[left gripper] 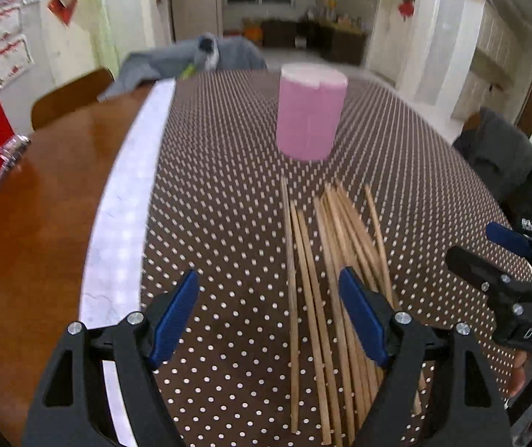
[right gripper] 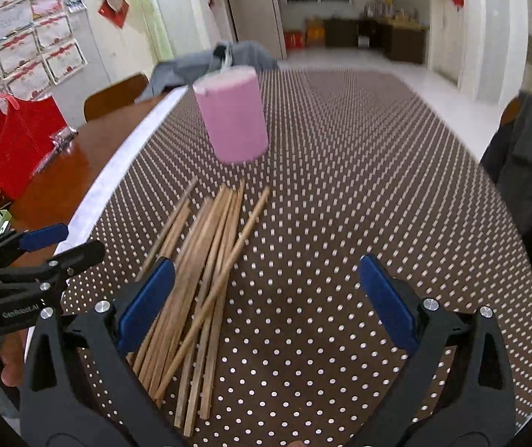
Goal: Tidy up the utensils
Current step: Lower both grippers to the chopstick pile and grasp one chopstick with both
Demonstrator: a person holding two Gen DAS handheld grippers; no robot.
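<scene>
Several wooden chopsticks (left gripper: 325,290) lie loose on the brown dotted cloth, fanned out lengthwise; the right wrist view shows the same chopsticks (right gripper: 206,260) to the left of centre. A pink cylindrical holder (left gripper: 310,111) stands upright beyond them, also seen as the pink holder (right gripper: 232,115). My left gripper (left gripper: 269,294) is open above the near ends of the chopsticks, nothing between its blue pads. My right gripper (right gripper: 266,279) is open too, its left finger over the pile. Each gripper shows at the edge of the other's view: right gripper (left gripper: 489,249), left gripper (right gripper: 64,242).
The dotted cloth (right gripper: 359,186) covers a wooden table (left gripper: 42,205) with a white strip along its left edge. A red bag (right gripper: 24,141) and small packets sit at the left. Chairs with grey and dark clothes (left gripper: 504,152) stand at the far and right sides.
</scene>
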